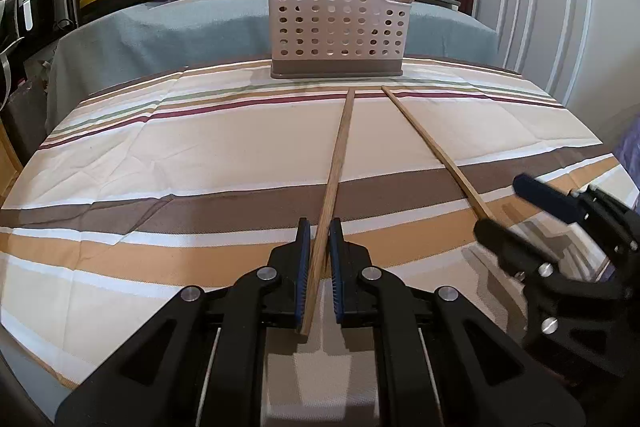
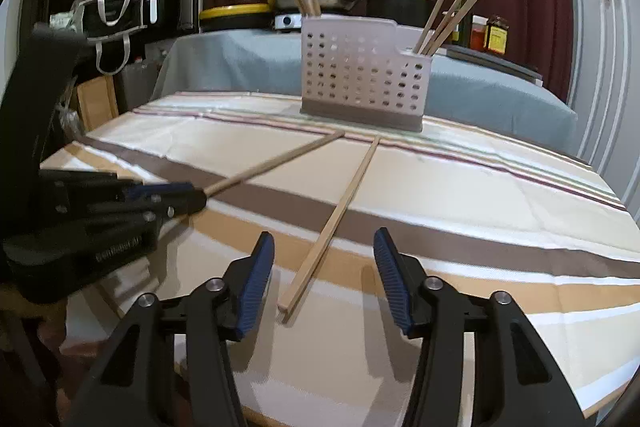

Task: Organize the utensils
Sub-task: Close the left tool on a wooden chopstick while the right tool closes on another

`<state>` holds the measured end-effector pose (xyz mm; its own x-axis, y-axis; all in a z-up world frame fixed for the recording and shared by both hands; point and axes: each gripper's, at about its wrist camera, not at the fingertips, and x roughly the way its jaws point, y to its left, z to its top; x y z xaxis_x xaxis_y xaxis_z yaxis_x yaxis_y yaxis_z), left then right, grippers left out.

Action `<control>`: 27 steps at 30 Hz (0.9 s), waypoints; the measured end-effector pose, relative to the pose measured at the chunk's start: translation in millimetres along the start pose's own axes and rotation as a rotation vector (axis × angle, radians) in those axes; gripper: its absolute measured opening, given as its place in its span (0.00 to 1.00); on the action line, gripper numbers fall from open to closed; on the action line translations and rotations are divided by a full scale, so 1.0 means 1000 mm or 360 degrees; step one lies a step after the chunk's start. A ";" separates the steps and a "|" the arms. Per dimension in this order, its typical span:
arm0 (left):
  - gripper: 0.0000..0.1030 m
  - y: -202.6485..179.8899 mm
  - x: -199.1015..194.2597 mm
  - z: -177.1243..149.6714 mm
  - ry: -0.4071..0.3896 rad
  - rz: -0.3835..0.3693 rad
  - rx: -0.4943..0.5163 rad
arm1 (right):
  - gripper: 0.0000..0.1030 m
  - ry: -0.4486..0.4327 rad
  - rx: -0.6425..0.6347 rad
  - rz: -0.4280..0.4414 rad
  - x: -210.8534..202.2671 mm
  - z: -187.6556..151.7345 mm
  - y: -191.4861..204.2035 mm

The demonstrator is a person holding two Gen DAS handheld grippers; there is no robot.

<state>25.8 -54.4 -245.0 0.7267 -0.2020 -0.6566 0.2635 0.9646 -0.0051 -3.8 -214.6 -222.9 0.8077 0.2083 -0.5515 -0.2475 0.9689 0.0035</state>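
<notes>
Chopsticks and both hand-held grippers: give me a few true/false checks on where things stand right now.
1. The left hand-held gripper is closed on a chopstick. True.
2. The right hand-held gripper is shut. False: its jaws stand wide apart, either side of the near end of the second chopstick, not touching it.
3. The caddy already holds chopsticks at both ends. True.
4. The second chopstick is lifted off the tablecloth. False: it lies flat on it.
5. The two loose chopsticks cross each other. False: they lie apart, far ends pointing toward the caddy.
</notes>
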 end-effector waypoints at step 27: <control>0.09 0.000 0.000 -0.001 -0.0035 -0.0003 0.0000 | 0.06 -0.0051 0.0131 -0.0044 -0.005 -0.014 -0.035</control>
<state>24.9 -54.6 -246.0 0.7402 -0.2075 -0.6396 0.2648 0.9643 -0.0064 -6.5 -251.2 -231.7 0.8306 0.1842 -0.5255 -0.1812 0.9817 0.0578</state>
